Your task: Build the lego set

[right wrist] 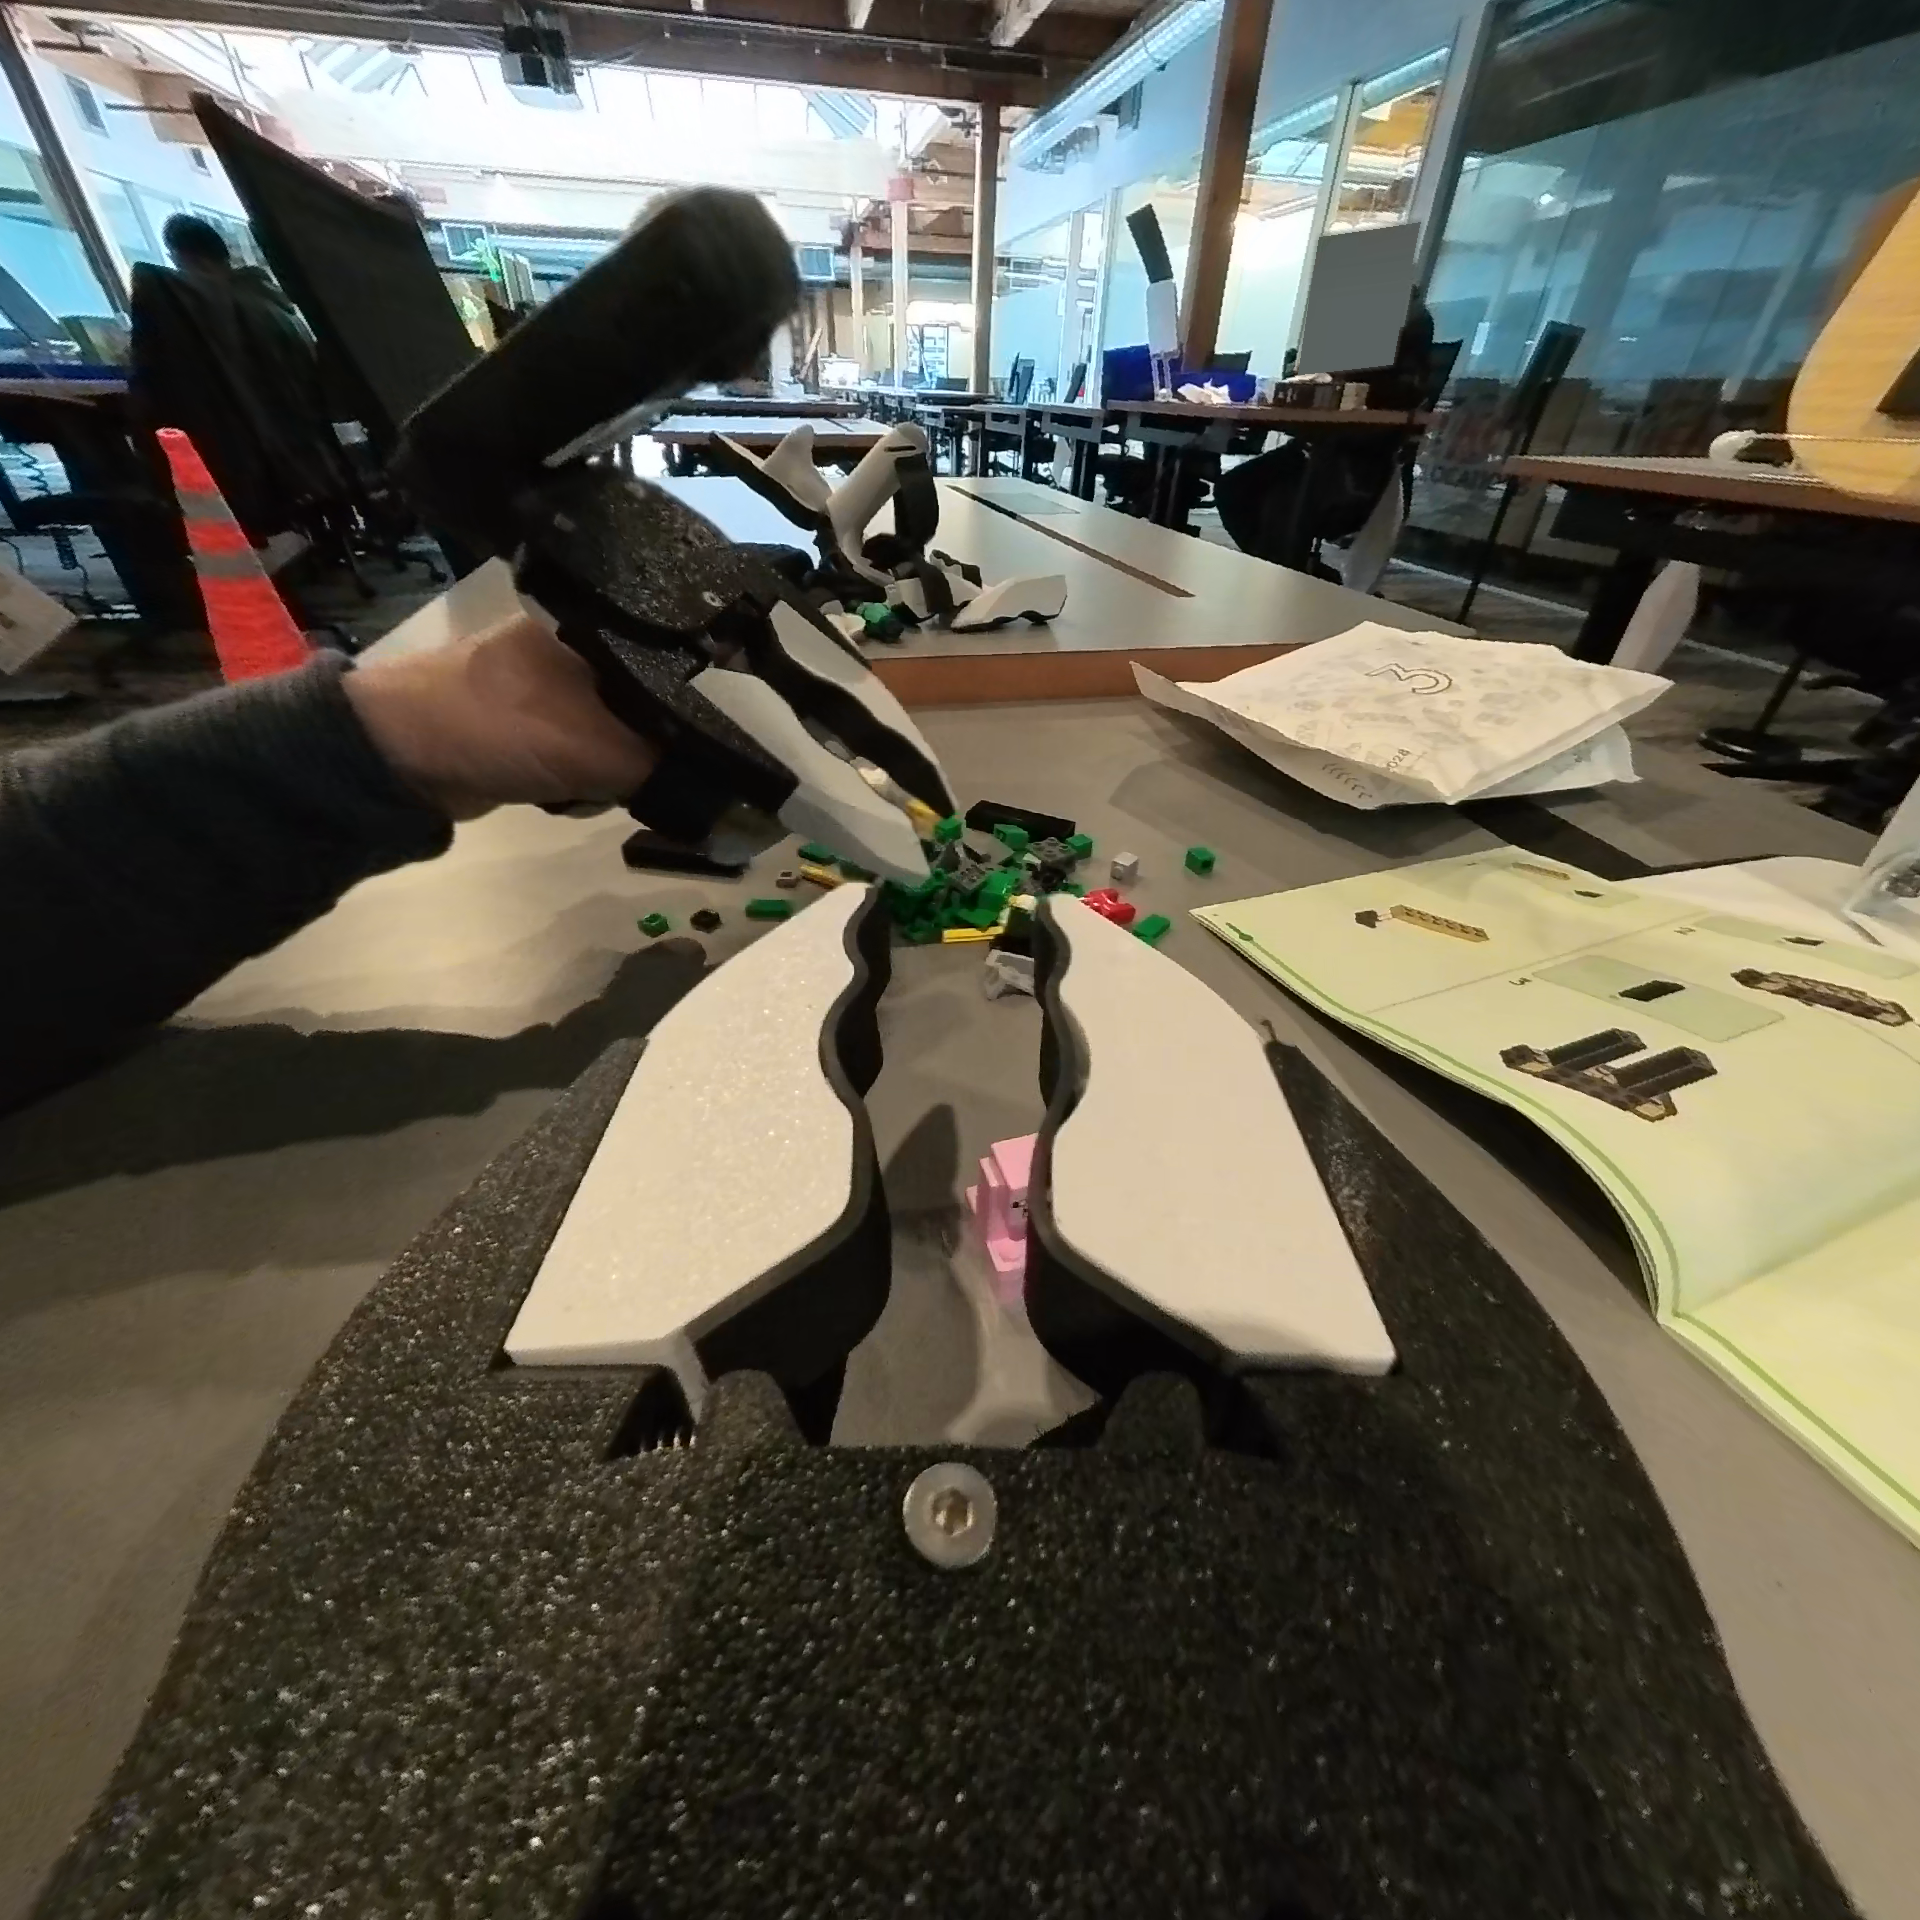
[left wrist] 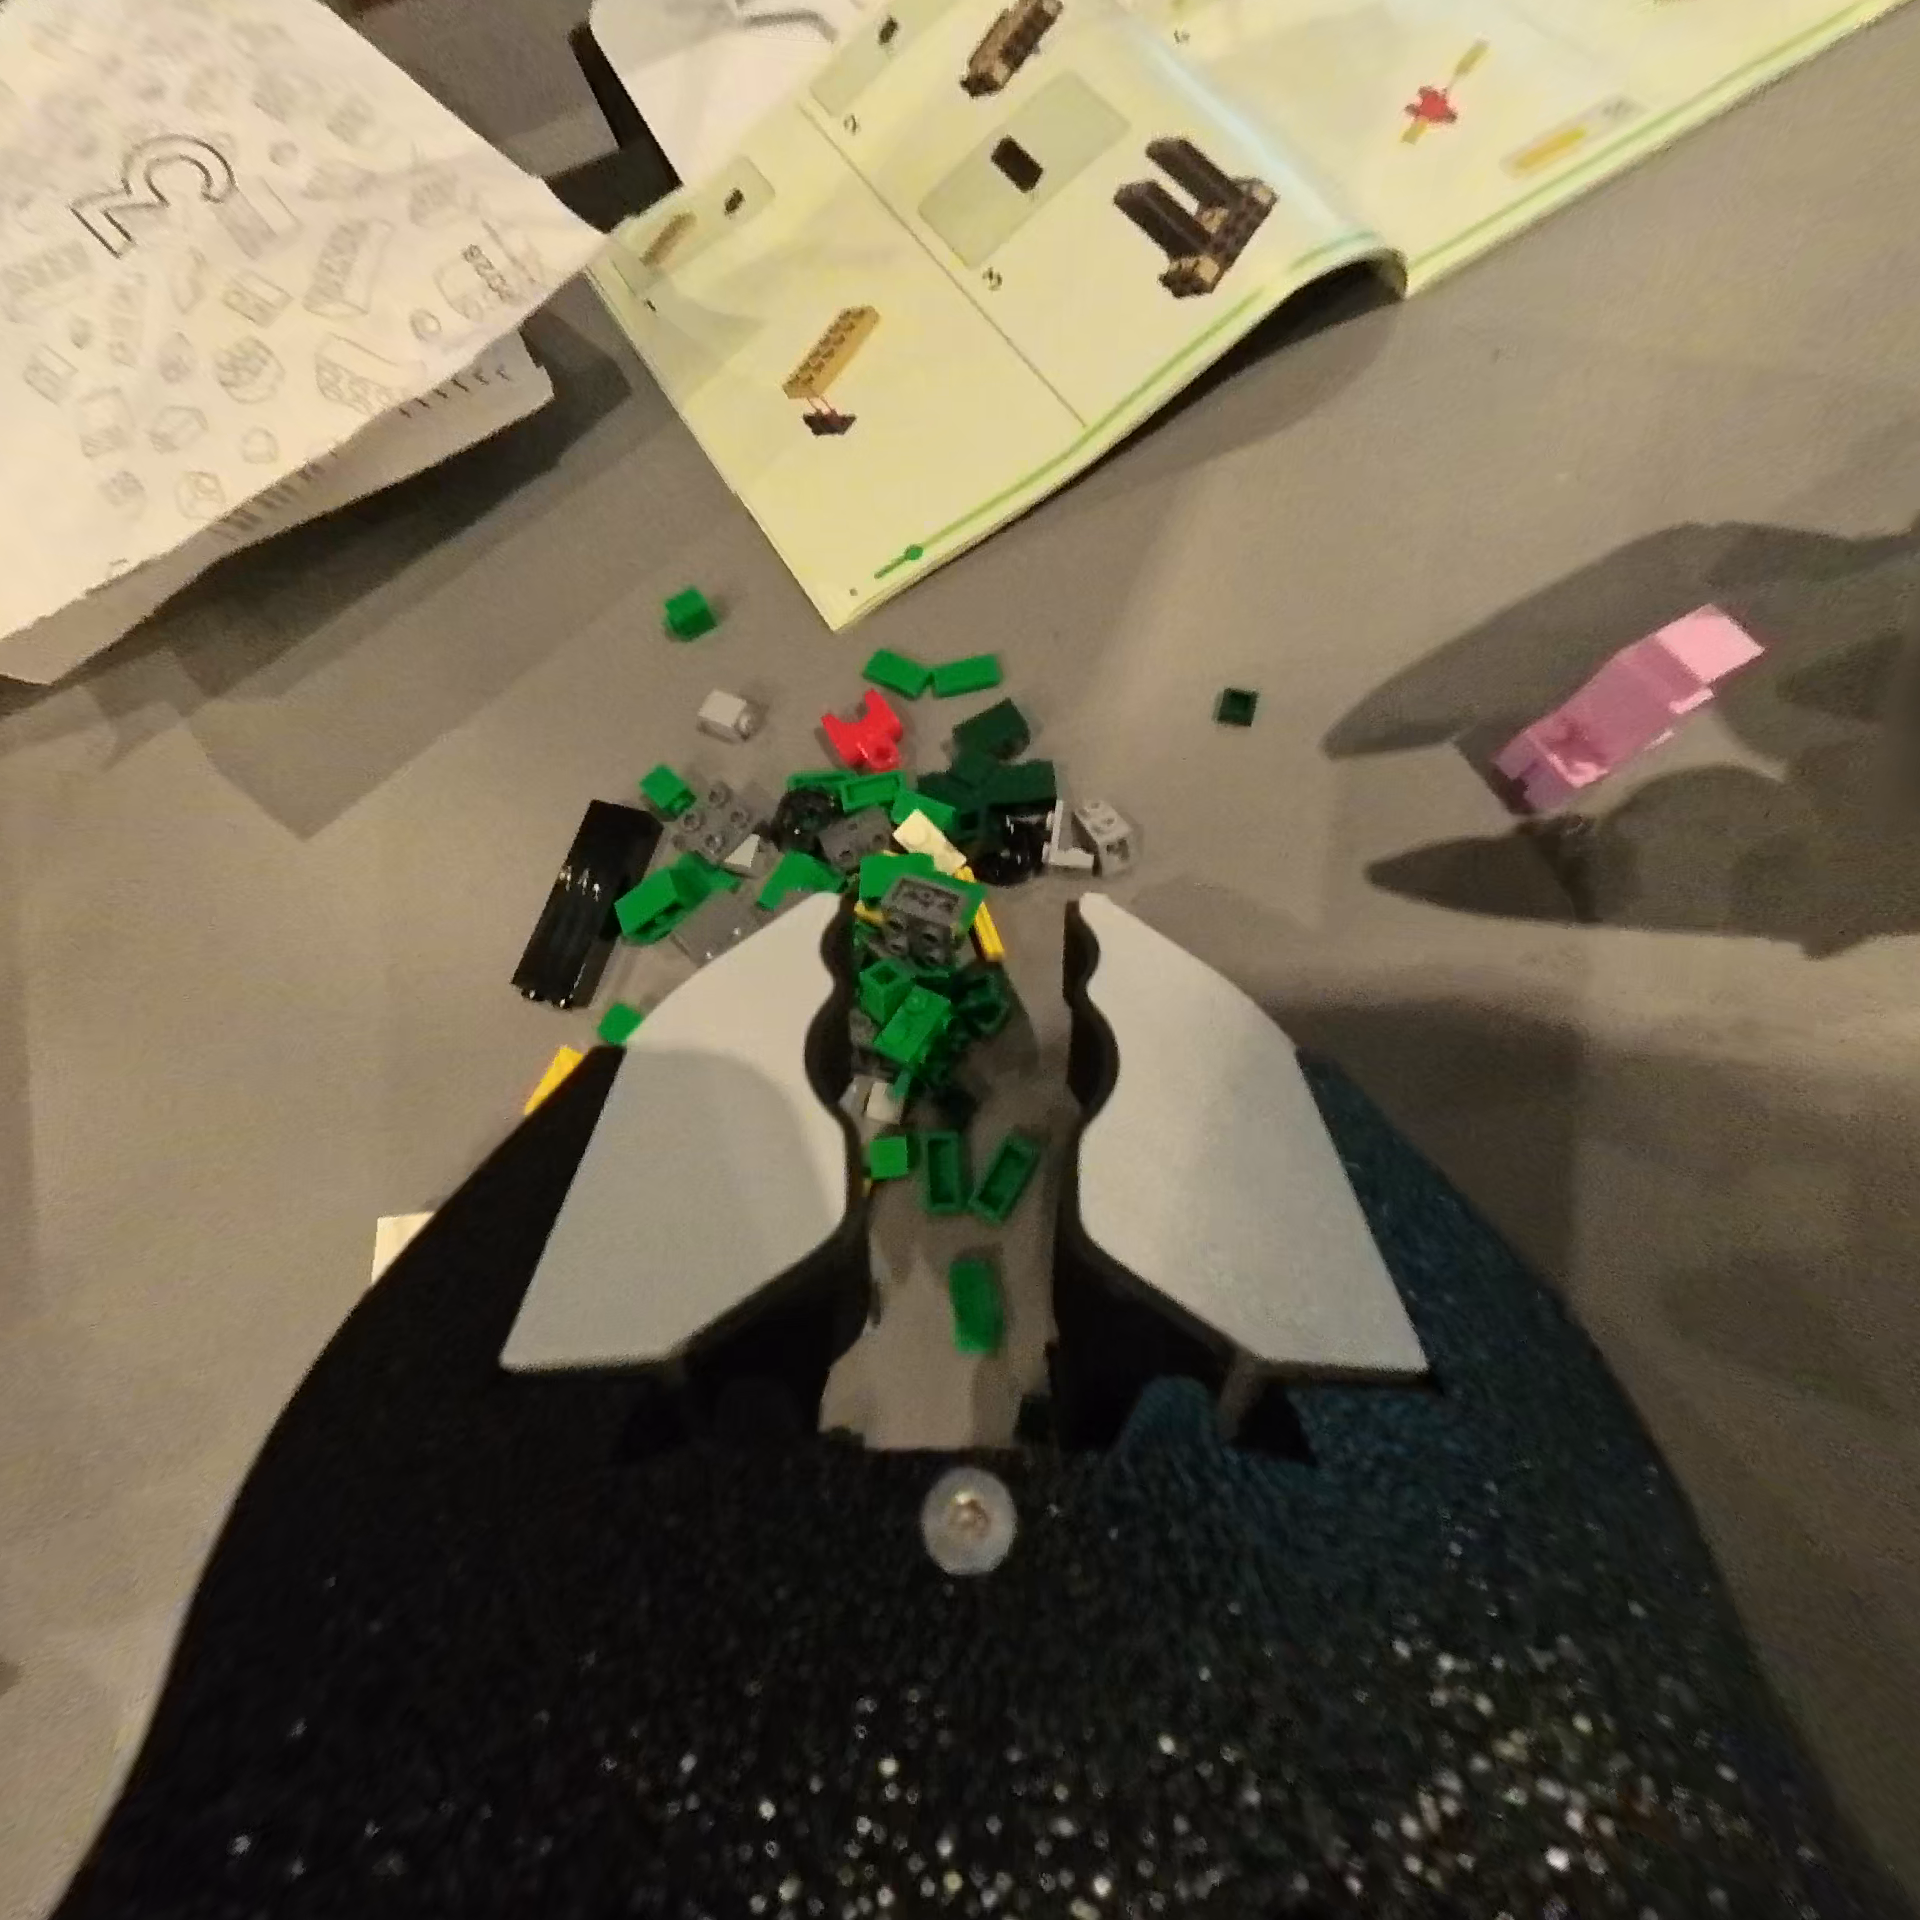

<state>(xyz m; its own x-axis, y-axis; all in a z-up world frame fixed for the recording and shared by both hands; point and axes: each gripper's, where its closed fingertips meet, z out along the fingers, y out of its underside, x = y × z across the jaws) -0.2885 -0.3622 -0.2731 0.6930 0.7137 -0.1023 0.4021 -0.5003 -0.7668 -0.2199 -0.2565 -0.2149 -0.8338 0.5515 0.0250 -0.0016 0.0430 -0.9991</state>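
Observation:
A pile of loose lego pieces, mostly green with some grey, black, yellow and one red, lies on the grey table. My left gripper is open, its tips lowered into the pile, with pieces lying between the fingers. In the right wrist view, a hand holds the left gripper, tips in the pile. My right gripper is open and empty, just short of the pile. A small pink lego build lies on the table between its fingers, close to the right one. It also shows in the left wrist view.
An open green instruction booklet lies beyond the pile. A printed white paper bag lies on the table. A long black brick lies left of the pile. An orange cone and other desks stand behind. About 15 cm separates my left fingertips from my right.

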